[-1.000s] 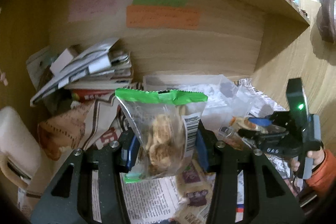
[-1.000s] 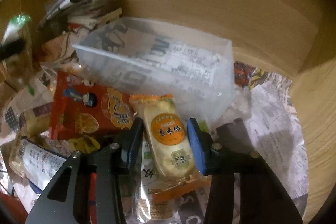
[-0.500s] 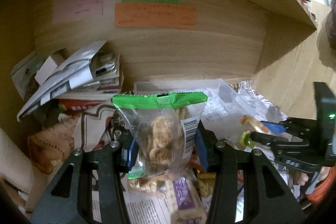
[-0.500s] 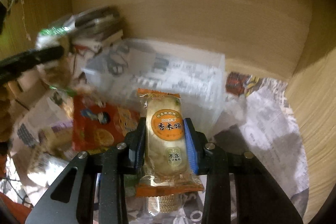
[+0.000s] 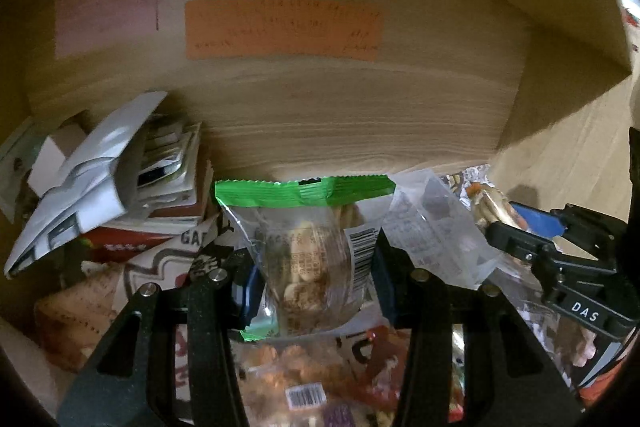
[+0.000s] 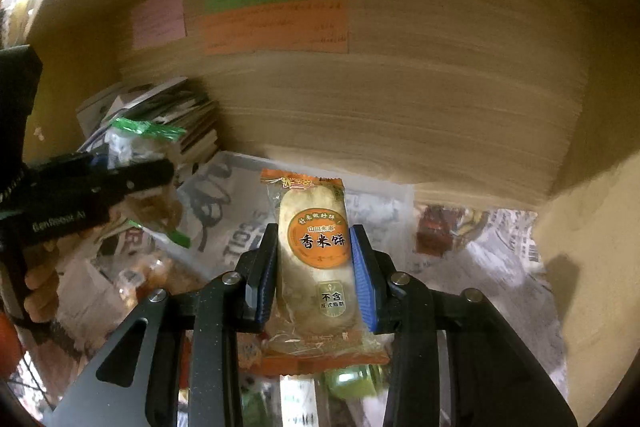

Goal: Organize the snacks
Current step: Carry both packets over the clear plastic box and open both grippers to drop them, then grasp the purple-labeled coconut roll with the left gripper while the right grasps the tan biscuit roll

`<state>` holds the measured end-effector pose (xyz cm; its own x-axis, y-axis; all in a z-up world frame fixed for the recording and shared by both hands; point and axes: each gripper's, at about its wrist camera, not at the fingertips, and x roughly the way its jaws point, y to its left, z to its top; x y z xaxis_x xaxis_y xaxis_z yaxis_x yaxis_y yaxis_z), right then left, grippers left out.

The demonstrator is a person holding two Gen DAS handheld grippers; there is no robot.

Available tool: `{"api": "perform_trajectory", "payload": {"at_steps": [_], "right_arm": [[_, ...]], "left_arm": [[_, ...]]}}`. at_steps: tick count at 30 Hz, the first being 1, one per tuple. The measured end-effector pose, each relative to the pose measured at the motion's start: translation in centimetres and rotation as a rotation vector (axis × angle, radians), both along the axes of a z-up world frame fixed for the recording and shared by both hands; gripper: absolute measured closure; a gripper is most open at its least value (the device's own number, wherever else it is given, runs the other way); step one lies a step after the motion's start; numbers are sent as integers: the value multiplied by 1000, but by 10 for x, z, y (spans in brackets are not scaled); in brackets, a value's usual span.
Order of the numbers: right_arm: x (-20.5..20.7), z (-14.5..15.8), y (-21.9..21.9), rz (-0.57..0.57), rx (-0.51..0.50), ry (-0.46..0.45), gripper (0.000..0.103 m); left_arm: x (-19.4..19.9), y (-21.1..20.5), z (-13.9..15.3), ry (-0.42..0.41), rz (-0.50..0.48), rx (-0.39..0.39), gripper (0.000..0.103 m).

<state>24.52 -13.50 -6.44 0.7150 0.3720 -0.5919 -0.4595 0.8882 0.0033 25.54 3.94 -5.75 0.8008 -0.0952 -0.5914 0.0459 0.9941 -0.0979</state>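
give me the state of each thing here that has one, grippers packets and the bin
left gripper: shut on the green-topped packet
green-topped packet: sealed, upright, held off the pile
right gripper: shut on the rice cracker packet
rice cracker packet: sealed, upright, held off the pile
clear plastic bin: open-topped, upright, contents unclear
sticky notes: stuck flat on the back panel
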Motion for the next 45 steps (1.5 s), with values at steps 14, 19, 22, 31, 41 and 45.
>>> {"api": "perform_trajectory", "payload": {"at_steps": [14, 19, 22, 31, 41, 45], "right_arm": [[52, -39, 20, -23, -50, 125, 72], [55, -45, 22, -28, -69, 156, 71], [51, -42, 20, -27, -65, 152, 60], [26, -21, 11, -42, -62, 79, 41], [-9, -1, -8, -48, -26, 22, 32], [-27, 1, -16, -50, -33, 3, 31]], "left_arm": [[43, 1, -31, 105, 11, 2, 56], [48, 1, -39, 143, 6, 3, 55], [47, 3, -40, 147, 11, -5, 40], [29, 15, -21, 85, 42, -29, 32], [-24, 14, 14, -39, 25, 29, 13], [-44, 14, 11, -47, 26, 49, 9]]}}
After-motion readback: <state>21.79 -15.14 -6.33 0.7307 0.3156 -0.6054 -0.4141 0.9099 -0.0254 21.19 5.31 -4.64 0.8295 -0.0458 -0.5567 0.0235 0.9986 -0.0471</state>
